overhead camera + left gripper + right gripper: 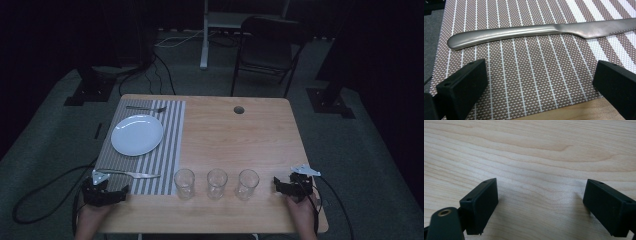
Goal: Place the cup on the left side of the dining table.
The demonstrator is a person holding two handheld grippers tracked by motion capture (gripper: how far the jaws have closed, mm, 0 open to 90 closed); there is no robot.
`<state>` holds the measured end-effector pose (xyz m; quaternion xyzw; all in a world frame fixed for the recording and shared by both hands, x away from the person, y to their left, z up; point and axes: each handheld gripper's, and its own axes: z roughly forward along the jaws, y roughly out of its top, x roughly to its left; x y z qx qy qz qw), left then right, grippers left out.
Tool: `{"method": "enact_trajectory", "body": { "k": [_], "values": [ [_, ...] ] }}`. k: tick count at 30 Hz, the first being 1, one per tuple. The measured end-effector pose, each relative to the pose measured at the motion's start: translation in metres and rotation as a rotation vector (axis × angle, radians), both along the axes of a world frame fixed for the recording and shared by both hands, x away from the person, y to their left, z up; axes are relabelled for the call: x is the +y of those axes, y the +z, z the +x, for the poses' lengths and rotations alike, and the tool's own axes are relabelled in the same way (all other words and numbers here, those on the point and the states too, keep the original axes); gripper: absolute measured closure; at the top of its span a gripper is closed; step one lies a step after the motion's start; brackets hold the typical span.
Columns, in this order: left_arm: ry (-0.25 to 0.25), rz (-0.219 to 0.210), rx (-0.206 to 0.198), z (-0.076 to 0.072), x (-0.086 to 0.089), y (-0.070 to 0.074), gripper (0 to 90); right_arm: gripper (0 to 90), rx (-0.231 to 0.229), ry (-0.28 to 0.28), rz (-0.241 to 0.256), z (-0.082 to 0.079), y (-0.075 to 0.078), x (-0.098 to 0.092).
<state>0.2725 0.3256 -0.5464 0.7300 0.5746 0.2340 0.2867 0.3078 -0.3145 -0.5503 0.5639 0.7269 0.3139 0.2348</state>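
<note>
My left claw [534,82] hangs low over the near edge of the striped placemat [529,75], jaws spread wide with nothing between them. The table knife [524,33] lies just beyond the jaw tips, flat on the weave, so I judge it to be the thing in hand: it sits crosswise to my reach, which lets the open jaws come down on either side of the handle. It is one piece of brushed, dull-grey metal, with a rounded, thick handle end at the left narrowing through a shallow step into a flat blade running off to the right.

From the high view, the knife [134,174] rests along the placemat's near border, between the white plate [137,135] and the worktop [235,135] edge, with a fork [146,108] on the far side of the plate. Three clear drinking glasses [217,183] stand in a row to the right.

My right claw [540,200] waits over bare wood near the right corner, likewise wide open and empty, well apart from the glasses.
</note>
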Motion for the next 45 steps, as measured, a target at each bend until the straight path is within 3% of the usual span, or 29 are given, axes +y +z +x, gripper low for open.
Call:
{"method": "enact_trajectory", "body": {
  "k": [14,19,25,35,45],
  "values": [
    [-0.018,0.004,0.012,0.0,0.001,0.001,0.3,12.2,0.0,-0.001,0.0,0.0,0.0,0.0],
    [-0.046,0.0,0.021,-0.004,0.003,0.002,0.3,12.2,0.0,-0.001,0.0,0.0,0.0,0.0],
    [-0.068,-0.013,0.003,-0.009,0.004,0.005,0.4,12.2,0.0,0.0,0.0,0.0,0.0,0.0],
    [-0.13,-0.03,0.004,-0.01,-0.003,0.007,1.5,12.2,0.0,0.0,0.0,0.0,0.0,0.0],
    [-0.21,-0.032,0.004,-0.01,-0.021,0.011,1.5,12.3,0.0,-0.001,0.0,0.0,0.0,0.0]
  ]
}}
